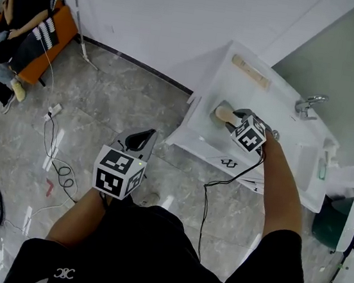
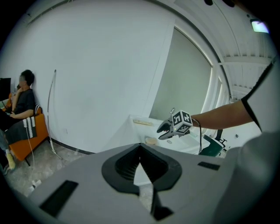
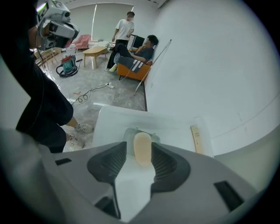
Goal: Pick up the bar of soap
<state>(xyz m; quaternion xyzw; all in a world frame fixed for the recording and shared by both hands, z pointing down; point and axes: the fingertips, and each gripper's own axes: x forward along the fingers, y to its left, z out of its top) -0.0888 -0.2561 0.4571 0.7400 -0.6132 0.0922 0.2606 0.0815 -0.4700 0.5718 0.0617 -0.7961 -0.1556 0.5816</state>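
Hovering over the bar of soap (image 3: 142,148) in its dish (image 3: 127,134) on the white sink surface (image 3: 111,120).
Right gripper (image 2: 162,131) jaws apart, soap between them, unclamped; left gripper (image 1: 140,139) jaws together, well away.

Bare washroom, white sink (image 1: 213,84), tap (image 1: 310,105), cables (image 1: 58,162) on floor (image 1: 118,97)

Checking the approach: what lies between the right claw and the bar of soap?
Nothing; the right gripper view shows the pale beige oval soap bar framed by the open right claw.
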